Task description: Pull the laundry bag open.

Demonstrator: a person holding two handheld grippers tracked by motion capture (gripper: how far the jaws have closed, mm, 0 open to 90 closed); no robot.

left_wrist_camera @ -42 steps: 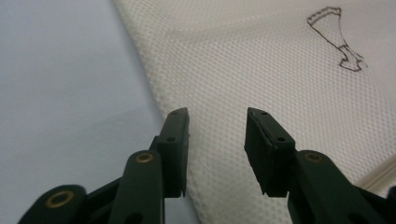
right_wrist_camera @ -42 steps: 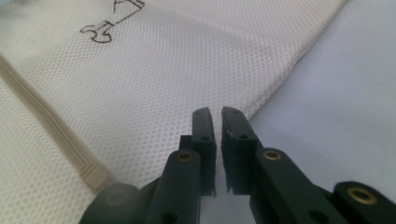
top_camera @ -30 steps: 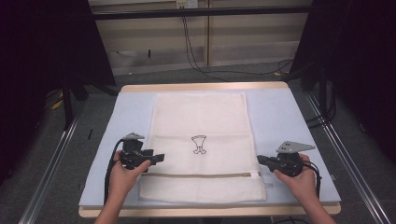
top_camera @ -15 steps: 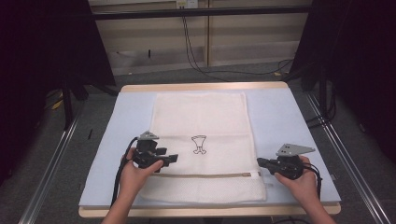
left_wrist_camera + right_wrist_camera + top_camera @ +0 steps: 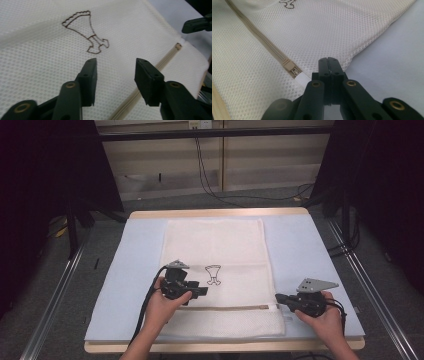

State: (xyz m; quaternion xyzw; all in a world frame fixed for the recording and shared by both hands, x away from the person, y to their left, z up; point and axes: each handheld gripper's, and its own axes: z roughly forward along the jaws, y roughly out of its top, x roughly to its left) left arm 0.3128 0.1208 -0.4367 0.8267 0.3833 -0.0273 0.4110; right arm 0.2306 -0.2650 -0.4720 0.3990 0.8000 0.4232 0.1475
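Note:
A cream mesh bag (image 5: 215, 245) lies flat on a pale blue mat (image 5: 135, 265). A dark outline drawing (image 5: 213, 273) marks its middle, and a beige zipper (image 5: 225, 308) crosses near its front end. My left gripper (image 5: 202, 291) hovers over the bag just left of the drawing (image 5: 86, 32). Its jaws have just been closing but still stand apart, with bare mesh between them (image 5: 115, 62). My right gripper (image 5: 278, 297) is shut, its tips (image 5: 328, 59) at the bag's right edge beside the zipper pull (image 5: 293, 70). Whether they pinch mesh I cannot tell.
The mat covers a wooden table (image 5: 220, 346) whose front edge runs just below both hands. Metal rails (image 5: 55, 305) flank the table on both sides. Cables (image 5: 210, 175) trail on the floor beyond the far edge.
My left gripper has moved right, from the bag's left edge to over the mesh near the drawing, and its jaws have narrowed. The right gripper has stayed put.

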